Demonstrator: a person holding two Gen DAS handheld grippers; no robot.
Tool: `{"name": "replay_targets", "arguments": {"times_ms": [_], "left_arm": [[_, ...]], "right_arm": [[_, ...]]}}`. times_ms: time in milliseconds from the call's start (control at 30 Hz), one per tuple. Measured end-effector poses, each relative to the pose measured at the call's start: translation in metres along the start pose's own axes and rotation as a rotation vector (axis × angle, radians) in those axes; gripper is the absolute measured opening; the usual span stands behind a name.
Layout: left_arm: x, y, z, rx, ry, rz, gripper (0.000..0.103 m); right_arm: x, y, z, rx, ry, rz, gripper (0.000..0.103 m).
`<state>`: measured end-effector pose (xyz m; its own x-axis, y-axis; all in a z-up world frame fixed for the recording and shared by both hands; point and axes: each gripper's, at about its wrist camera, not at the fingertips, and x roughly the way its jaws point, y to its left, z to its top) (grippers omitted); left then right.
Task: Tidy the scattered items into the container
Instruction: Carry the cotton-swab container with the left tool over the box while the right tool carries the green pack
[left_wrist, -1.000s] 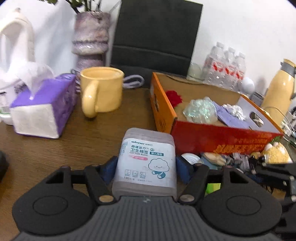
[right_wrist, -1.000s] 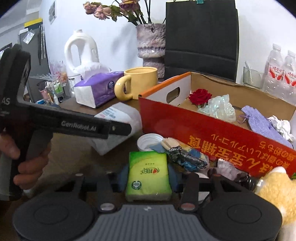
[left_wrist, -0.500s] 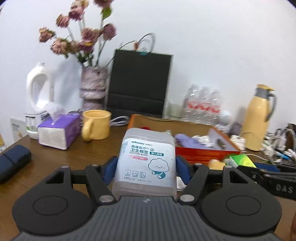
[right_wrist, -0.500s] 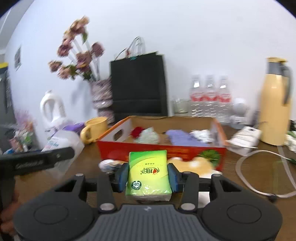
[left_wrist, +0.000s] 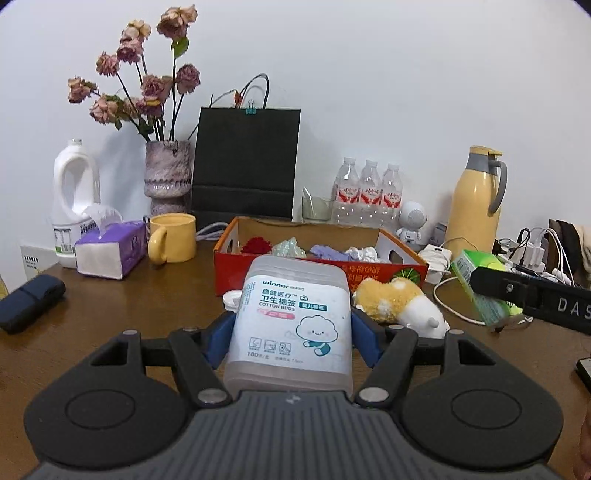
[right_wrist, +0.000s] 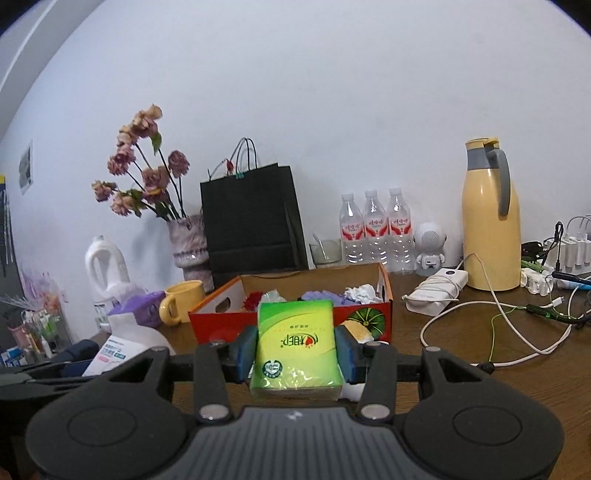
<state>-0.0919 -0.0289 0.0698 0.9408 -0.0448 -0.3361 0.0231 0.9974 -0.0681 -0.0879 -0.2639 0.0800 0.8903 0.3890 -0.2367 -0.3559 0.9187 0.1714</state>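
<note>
Cotton-bud box (left_wrist: 291, 325), translucent rigid plastic, sits clamped by its flat sides in the left gripper (left_wrist: 291, 332); the soft green tissue pack (right_wrist: 295, 347), squeezed in the right gripper (right_wrist: 295, 350), looks light; both short of the orange cardboard box (left_wrist: 402, 254).

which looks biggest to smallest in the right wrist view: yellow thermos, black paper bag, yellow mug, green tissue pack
1. black paper bag
2. yellow thermos
3. green tissue pack, though it sits nearest the camera, so its rank is unsure
4. yellow mug

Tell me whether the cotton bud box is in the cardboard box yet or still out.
Out. The cotton bud box is clamped in the left gripper, held short of the cardboard box.
</note>
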Motion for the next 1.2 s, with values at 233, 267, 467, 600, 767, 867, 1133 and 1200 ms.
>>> {"name": "replay_targets", "arguments": {"times_ms": [233, 267, 467, 600, 767, 867, 1133, 1200], "left_arm": [[0.027, 0.000, 0.020, 0.001, -0.009, -0.011, 0.068], [0.037, 0.004, 0.029, -0.009, -0.021, -0.022, 0.068], [0.124, 0.033, 0.103, -0.083, 0.053, -0.029, 0.068], [0.199, 0.044, 0.143, -0.063, 0.186, -0.012, 0.068], [0.282, 0.053, 0.157, -0.049, 0.363, 0.051, 0.068], [0.320, 0.053, 0.148, -0.026, 0.462, 0.080, 0.069], [0.375, 0.048, 0.122, 0.026, 0.621, 0.144, 0.066], [0.380, 0.049, 0.125, 0.029, 0.620, 0.148, 0.066]], "right_arm": [[0.018, 0.001, 0.005, -0.015, 0.007, 0.022, 0.044], [0.025, -0.001, 0.009, -0.017, 0.006, 0.022, 0.044], [0.092, -0.015, 0.059, 0.030, 0.041, 0.034, 0.044], [0.159, -0.022, 0.100, 0.075, 0.128, 0.046, 0.044], [0.262, -0.028, 0.129, 0.142, 0.317, 0.071, 0.044], [0.320, -0.035, 0.122, 0.175, 0.460, 0.073, 0.044], [0.429, -0.036, 0.078, 0.111, 0.734, -0.034, 0.044], [0.441, -0.032, 0.070, 0.095, 0.768, -0.044, 0.045]]}}
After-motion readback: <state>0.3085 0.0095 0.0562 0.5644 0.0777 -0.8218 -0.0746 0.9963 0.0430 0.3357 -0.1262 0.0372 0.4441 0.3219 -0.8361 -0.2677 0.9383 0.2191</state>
